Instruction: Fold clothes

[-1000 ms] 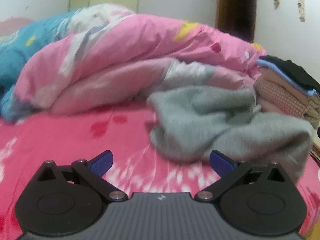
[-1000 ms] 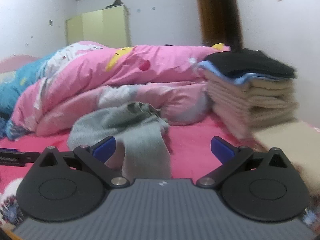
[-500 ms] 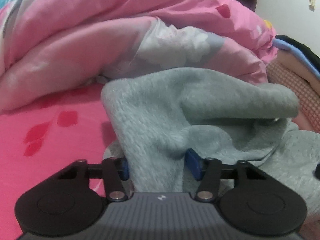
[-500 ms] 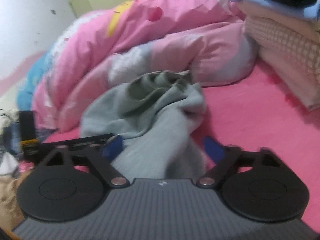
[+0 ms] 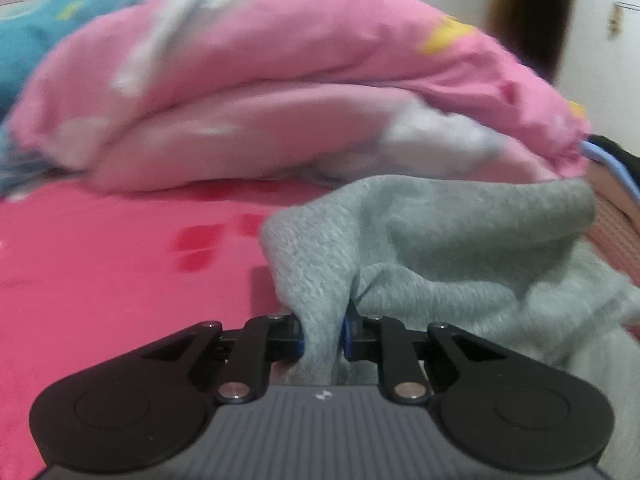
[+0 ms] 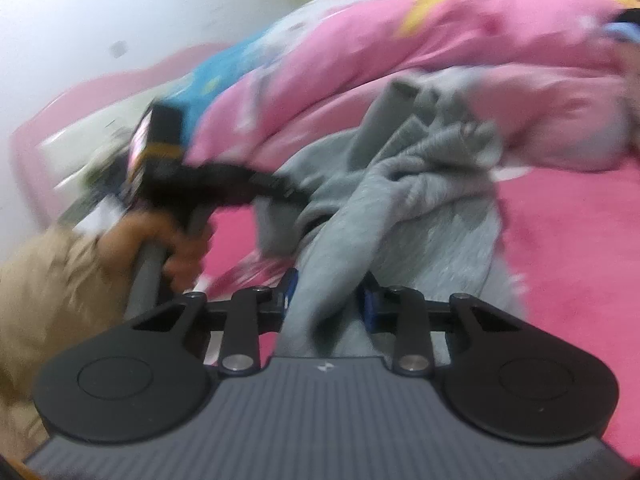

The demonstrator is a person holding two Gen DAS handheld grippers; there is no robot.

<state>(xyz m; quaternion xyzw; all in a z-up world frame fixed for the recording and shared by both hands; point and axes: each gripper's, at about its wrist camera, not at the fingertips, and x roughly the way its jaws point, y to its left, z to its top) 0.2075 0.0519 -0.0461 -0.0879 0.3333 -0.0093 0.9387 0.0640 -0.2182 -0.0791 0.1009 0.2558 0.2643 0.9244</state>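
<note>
A crumpled grey knit garment (image 5: 440, 248) lies on the pink-red bed sheet (image 5: 100, 280). My left gripper (image 5: 322, 336) has its jaws closing, and the blue pads pinch a fold at the garment's left edge. In the right wrist view the same garment (image 6: 432, 184) runs toward the camera. My right gripper (image 6: 330, 300) is also closing, with a thick strand of grey cloth filling the gap between its pads. That view is blurred; it shows the left gripper (image 6: 288, 192) at the garment's left side, held by a hand (image 6: 176, 240) in a beige sleeve.
A bunched pink duvet (image 5: 280, 80) with a blue part (image 6: 208, 76) lies across the bed behind the garment. A stack of folded clothes (image 5: 616, 184) stands at the right edge. Bare sheet (image 6: 568, 240) stretches to the right of the garment.
Both grippers came forward from open and apart from the garment, then closed onto grey cloth. The left has since swung left with its fold; the right view has tilted and blurred.
</note>
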